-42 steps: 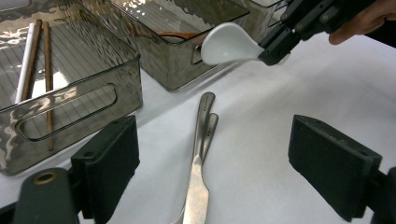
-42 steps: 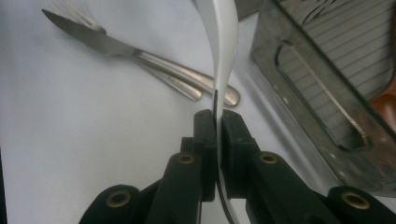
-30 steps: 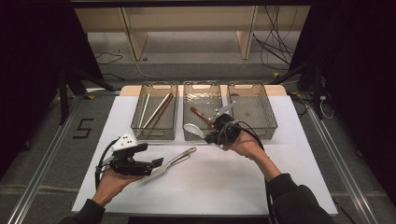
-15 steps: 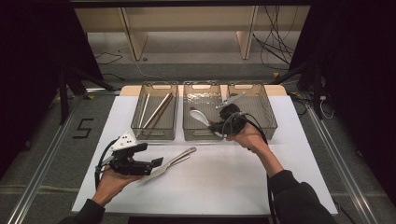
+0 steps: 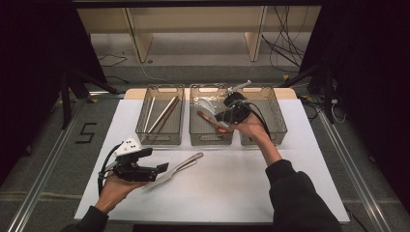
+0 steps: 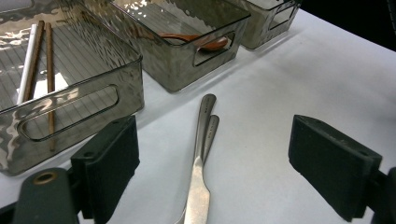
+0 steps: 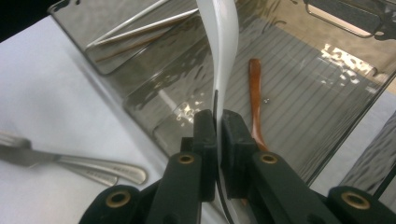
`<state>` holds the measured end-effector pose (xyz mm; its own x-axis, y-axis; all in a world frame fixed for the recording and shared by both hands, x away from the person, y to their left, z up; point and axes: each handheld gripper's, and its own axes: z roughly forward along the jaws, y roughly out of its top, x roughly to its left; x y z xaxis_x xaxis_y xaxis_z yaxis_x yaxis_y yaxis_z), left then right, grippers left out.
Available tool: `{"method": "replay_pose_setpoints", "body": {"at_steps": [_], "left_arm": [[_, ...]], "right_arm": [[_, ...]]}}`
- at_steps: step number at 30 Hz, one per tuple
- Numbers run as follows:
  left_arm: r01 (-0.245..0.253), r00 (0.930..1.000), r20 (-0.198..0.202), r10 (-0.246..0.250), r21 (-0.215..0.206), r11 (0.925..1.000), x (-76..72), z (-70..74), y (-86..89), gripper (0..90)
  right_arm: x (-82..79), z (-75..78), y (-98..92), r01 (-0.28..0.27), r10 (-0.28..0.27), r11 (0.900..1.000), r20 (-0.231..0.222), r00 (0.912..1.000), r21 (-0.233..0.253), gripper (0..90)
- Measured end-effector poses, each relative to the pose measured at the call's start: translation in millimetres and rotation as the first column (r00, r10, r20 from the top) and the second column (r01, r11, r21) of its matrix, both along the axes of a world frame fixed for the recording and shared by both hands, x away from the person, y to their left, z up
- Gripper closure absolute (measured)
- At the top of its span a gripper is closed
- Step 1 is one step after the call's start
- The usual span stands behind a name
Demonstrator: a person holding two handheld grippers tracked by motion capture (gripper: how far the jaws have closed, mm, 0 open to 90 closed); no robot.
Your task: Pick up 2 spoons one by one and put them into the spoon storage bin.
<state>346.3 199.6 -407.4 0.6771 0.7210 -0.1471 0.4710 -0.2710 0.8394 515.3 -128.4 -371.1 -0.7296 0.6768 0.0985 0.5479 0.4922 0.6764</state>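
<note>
Between the right gripper (image 7: 217, 135) jaws a white spoon (image 7: 219, 42) is clamped tight, now carried further over the middle bin (image 5: 211, 137), above the brown spoon (image 7: 254, 100). Left gripper (image 6: 212, 170) is kept wide open, unmoved, around two knives (image 6: 201, 154) on the bench (image 5: 232, 179).

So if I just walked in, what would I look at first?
Probably the white spoon, pinched between the shut jaws of the right gripper and held above the middle bin, where a brown spoon already lies. Next, the shiny metal cutlery lying on the white table, right in front of the wide-open left gripper.
</note>
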Motion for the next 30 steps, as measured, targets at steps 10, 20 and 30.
{"method": "replay_pose_setpoints", "body": {"at_steps": [10,20,30], "left_arm": [[0.004,1.0,0.0,-0.004,0.003,1.0,0.3,-0.2,-0.3,15.7],[0.003,1.0,-0.001,-0.003,0.003,1.0,0.4,-0.2,0.1,15.8],[0.005,1.0,-0.002,-0.005,0.006,1.0,0.4,-0.6,-0.7,15.8]], "right_arm": [[18.8,-11.0,2.2,0.059,-0.06,0.998,-0.032,0.9977,-0.035,86.2],[23.7,-22.3,8.6,0.066,-0.07,0.996,-0.056,0.996,-0.056,86.2],[24.9,-32.1,12.4,0.072,-0.08,0.993,-0.087,0.993,-0.094,85.8]]}}
